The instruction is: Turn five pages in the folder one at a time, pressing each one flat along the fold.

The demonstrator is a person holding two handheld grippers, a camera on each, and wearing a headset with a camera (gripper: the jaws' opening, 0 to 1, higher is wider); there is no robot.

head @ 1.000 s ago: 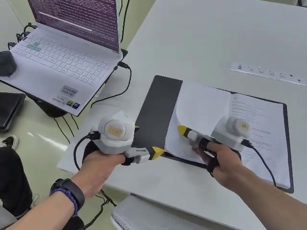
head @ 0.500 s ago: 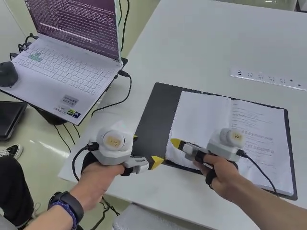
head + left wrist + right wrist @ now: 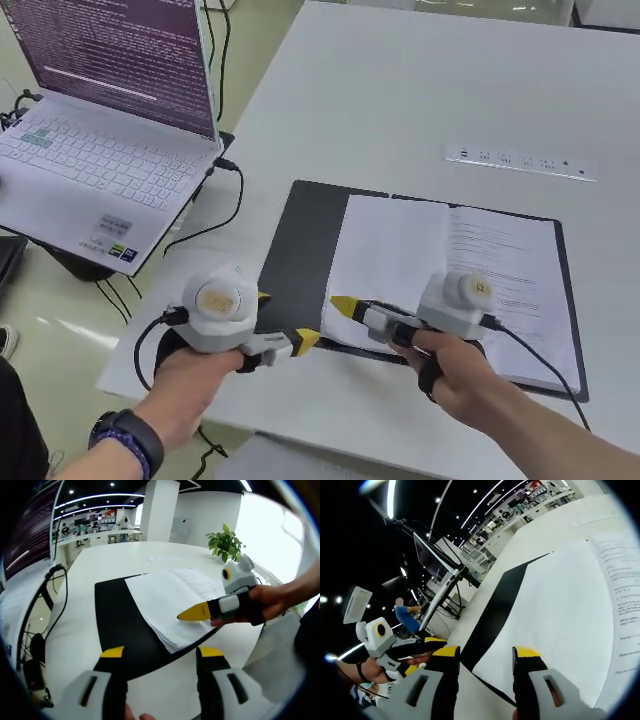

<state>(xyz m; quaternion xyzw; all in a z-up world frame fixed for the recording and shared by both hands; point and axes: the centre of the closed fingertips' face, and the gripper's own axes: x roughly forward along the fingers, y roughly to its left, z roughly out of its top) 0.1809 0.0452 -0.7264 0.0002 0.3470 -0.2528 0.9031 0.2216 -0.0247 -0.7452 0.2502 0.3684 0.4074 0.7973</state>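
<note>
Lying open: folder (image 3: 305, 245), long axis left-right.

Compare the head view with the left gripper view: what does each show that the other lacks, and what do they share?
Head view extras: the laptop keyboard and the person's wristband. Left gripper view extras: a potted plant and an office room behind the table. Shared: the open folder, its white pages, and the right gripper at the pages' near edge.
</note>
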